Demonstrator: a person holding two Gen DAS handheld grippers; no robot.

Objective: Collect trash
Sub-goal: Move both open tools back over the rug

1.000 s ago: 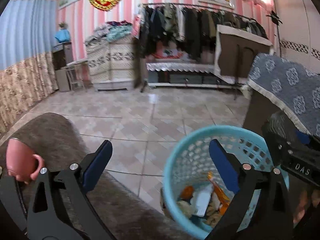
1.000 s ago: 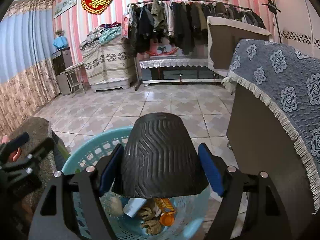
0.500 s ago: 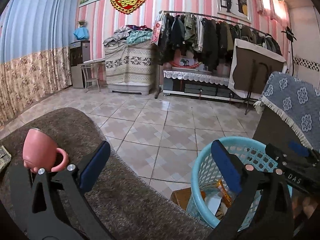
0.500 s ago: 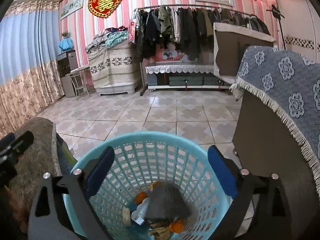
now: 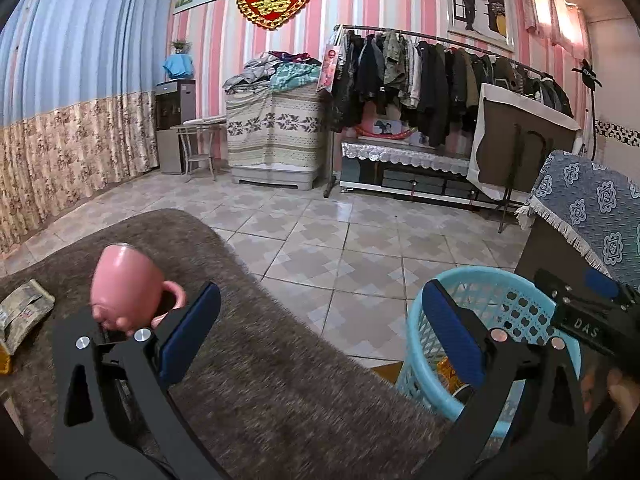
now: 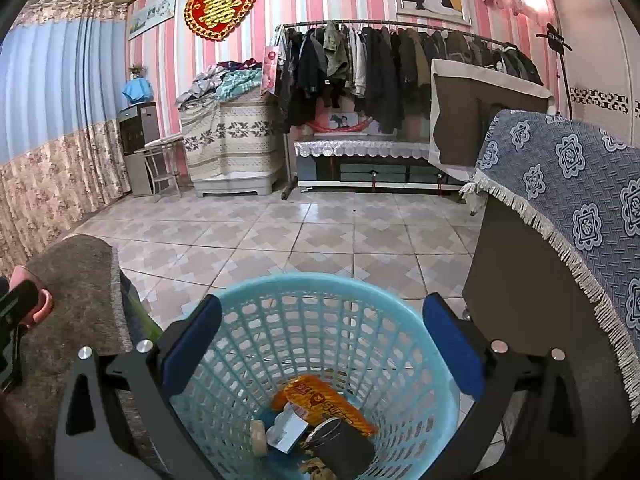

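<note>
A light blue plastic basket (image 6: 320, 280) stands on the floor by the table. Inside lie a black ribbed cup (image 6: 340, 444), an orange wrapper (image 6: 320, 400) and other small scraps. My right gripper (image 6: 322, 320) hovers just above the rim; its jaws are opening, with nothing between them. My left gripper (image 5: 320, 312) is open and empty over the brown-covered table (image 5: 280, 380), its left finger right beside a pink mug (image 5: 124, 280) lying on its side. The basket (image 5: 508, 292) shows at the right in this view.
A crumpled packet (image 5: 24, 312) lies at the table's left end. A cabinet draped in blue patterned cloth (image 6: 560, 184) stands close to the right of the basket. Beyond is tiled floor (image 6: 320, 232), then a clothes rack and covered furniture along the far wall.
The black cup left my right gripper and fell into the basket, and the jaws spread wider. My left gripper swung left over the table, bringing the pink mug closer.
</note>
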